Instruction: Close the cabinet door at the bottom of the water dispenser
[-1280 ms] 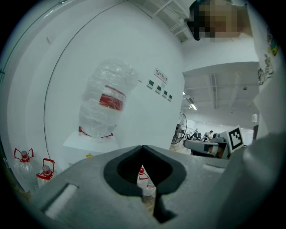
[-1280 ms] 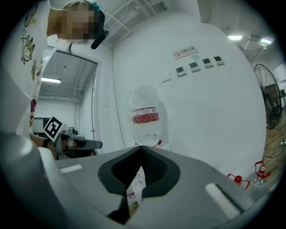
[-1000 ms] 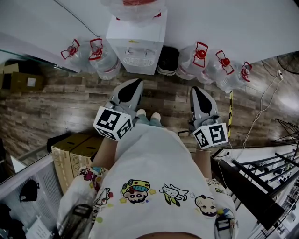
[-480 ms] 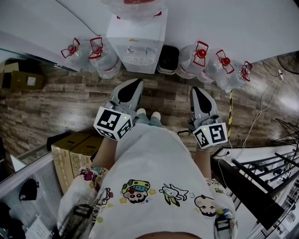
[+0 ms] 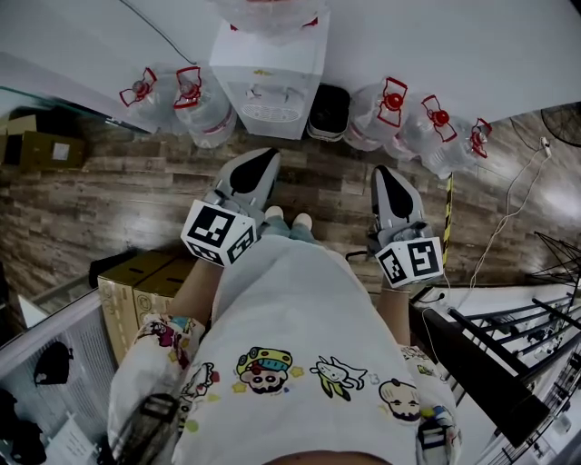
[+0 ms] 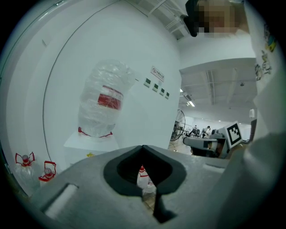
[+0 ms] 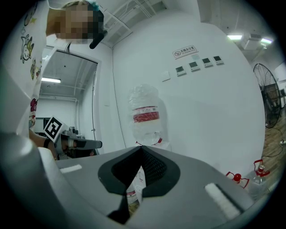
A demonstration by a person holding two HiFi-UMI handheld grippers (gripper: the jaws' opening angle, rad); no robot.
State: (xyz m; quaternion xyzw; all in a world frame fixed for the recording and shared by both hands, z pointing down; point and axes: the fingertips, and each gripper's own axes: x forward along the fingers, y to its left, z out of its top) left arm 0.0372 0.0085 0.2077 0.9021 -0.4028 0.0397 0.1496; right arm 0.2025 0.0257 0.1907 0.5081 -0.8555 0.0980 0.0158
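Observation:
The white water dispenser (image 5: 268, 77) stands against the wall, with a clear bottle (image 5: 268, 9) on top. Its bottom cabinet door is hidden from above. My left gripper (image 5: 257, 159) hangs shut and empty over the wooden floor, a short way in front of the dispenser. Level with it to the right, my right gripper (image 5: 385, 173) is also shut on nothing. In the left gripper view the dispenser (image 6: 89, 144) and its bottle (image 6: 105, 100) rise above the shut left gripper (image 6: 143, 147). The right gripper view shows the bottle (image 7: 145, 114) above the shut right gripper (image 7: 142, 147).
Water bottles with red caps stand left (image 5: 200, 104) and right (image 5: 386, 113) of the dispenser. A black bin (image 5: 329, 111) sits beside it. Cardboard boxes (image 5: 145, 286) lie at my left, a black rack (image 5: 508, 363) at my right, and a white cable (image 5: 508, 218) runs across the floor.
The head view has shifted slightly. Both grippers stay where they were, still shut.

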